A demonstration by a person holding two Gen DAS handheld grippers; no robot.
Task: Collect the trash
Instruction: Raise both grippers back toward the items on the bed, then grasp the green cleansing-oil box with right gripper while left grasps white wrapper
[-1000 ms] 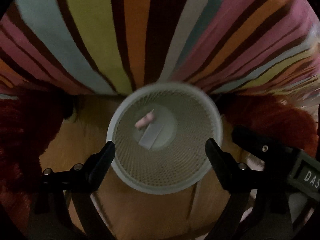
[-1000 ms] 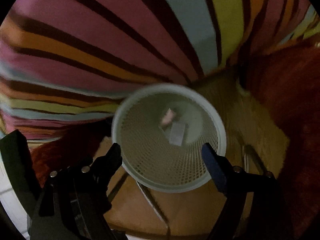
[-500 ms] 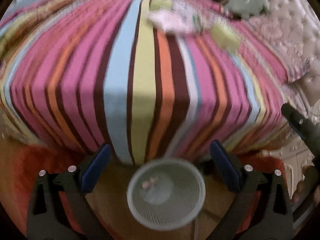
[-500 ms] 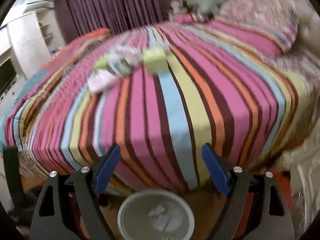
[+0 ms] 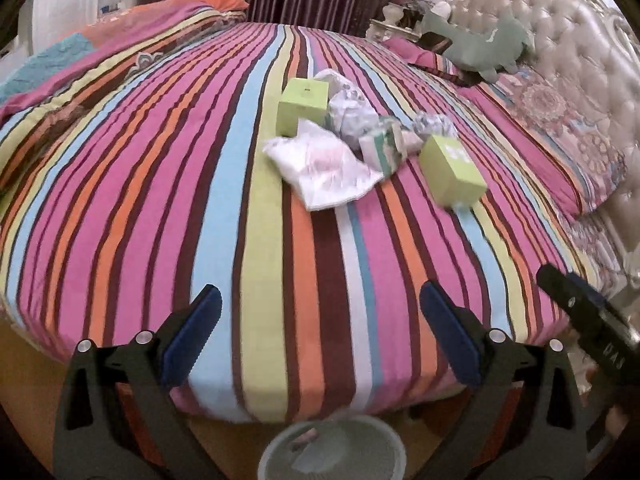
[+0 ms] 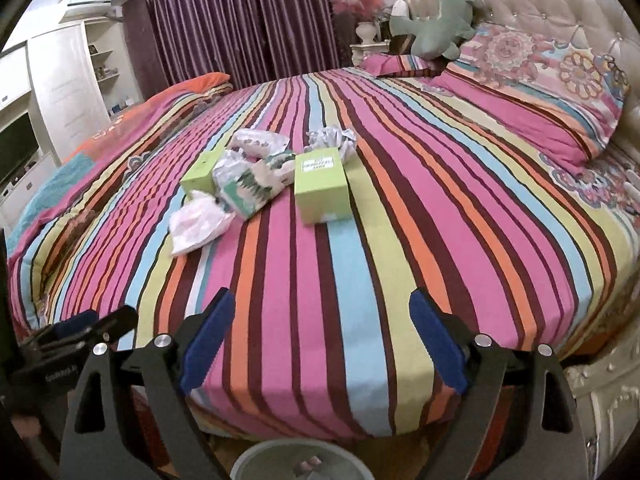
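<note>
A heap of trash lies mid-bed on the striped bedspread [image 5: 160, 200]: two lime green boxes [image 5: 452, 172] [image 5: 304, 100], a white plastic bag [image 5: 324, 168], a green-and-white packet [image 5: 384, 148] and crumpled wrappers [image 6: 332, 140]. The right wrist view shows the nearer green box [image 6: 322, 184] and the white bag [image 6: 196, 224]. A white mesh basket [image 5: 272, 456] stands on the floor below the bed edge with a pink scrap [image 5: 304, 438] inside. My left gripper [image 5: 318, 296] and right gripper [image 6: 320, 299] hover side by side over the bed's near edge, both open and empty, well short of the heap.
A green plush toy [image 5: 480, 44] and patterned pillows [image 6: 540, 80] lie against the tufted headboard [image 5: 580, 60] at the right. Purple curtains [image 6: 240, 20] hang behind the bed. A white cabinet [image 6: 60, 80] stands at the left. A folded orange and teal blanket [image 5: 80, 48] covers the bed's far left.
Both grippers rose from just over the basket and tilted up, so the views went from the basket's inside to the bed top. Their jaws stand a little wider.
</note>
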